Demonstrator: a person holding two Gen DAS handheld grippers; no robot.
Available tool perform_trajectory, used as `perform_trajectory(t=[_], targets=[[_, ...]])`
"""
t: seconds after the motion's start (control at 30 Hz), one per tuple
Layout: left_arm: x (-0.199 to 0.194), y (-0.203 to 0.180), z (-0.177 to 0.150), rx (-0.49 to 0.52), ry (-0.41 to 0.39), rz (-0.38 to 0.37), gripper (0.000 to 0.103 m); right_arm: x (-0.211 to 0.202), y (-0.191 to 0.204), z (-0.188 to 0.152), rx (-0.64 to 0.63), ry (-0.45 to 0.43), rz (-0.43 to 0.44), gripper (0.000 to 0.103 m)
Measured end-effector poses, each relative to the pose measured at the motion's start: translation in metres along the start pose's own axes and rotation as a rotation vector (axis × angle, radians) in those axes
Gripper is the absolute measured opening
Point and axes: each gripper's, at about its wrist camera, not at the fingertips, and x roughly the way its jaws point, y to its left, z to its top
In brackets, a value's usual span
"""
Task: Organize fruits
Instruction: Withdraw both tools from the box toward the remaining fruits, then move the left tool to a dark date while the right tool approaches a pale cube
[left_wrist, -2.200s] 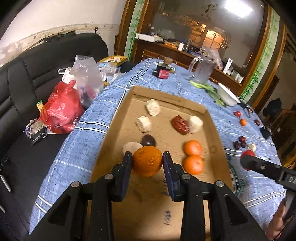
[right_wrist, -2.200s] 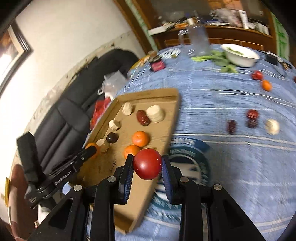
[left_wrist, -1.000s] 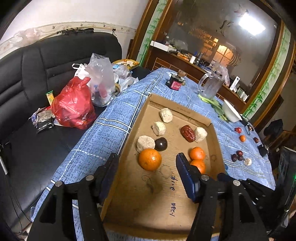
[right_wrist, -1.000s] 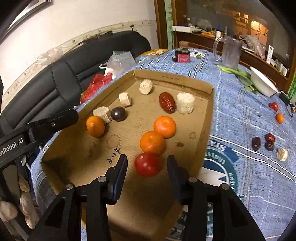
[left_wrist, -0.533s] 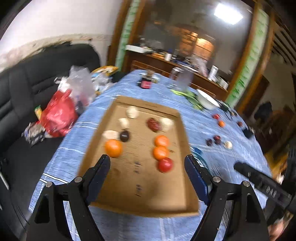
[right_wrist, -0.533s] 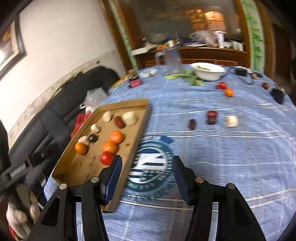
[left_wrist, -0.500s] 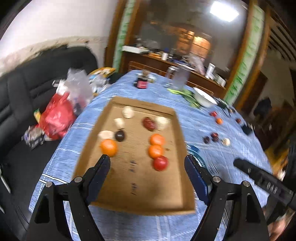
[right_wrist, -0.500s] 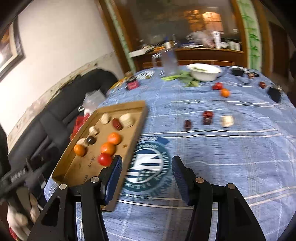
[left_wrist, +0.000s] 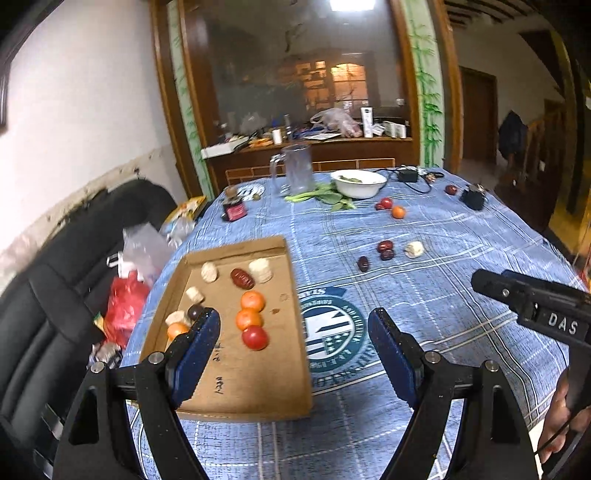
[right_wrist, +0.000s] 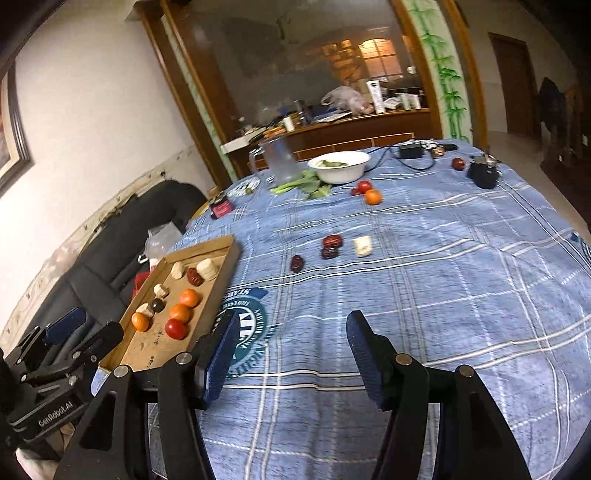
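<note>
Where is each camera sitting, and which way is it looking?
Left wrist: sits on the open left gripper, looking over the brown cardboard tray; the person's right hand shows.
Right wrist: sits on the open right gripper, looking across the blue checked tablecloth; the left gripper shows.
Both share the round red tomato.

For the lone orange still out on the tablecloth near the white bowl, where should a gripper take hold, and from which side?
Grip the orange across its round middle, coming from above. A red fruit sits close on its far-left side, so the fingers would probably fit best along the other axis. Both grippers look open.
</note>
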Motion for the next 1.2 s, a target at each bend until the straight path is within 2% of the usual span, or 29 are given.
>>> perform_trajectory(t=[0.33,0.73,1.2], targets=[[-0.008,-0.034,0.0,0.091,-0.012,-0.003,0.082,-0.011,-0.018,0.0,0.039,-0.023,0.0,0.066],[0.008,-0.036,-0.007,0.092,0.031,-0.02,0.082,0.005,-0.022,-0.007,0.047,0.018,-0.002,0.067],[0.064,-0.049,-0.013,0.089,0.15,-0.075,0.082,0.043,-0.052,-0.014,0.094,0.099,-0.038,0.067]])
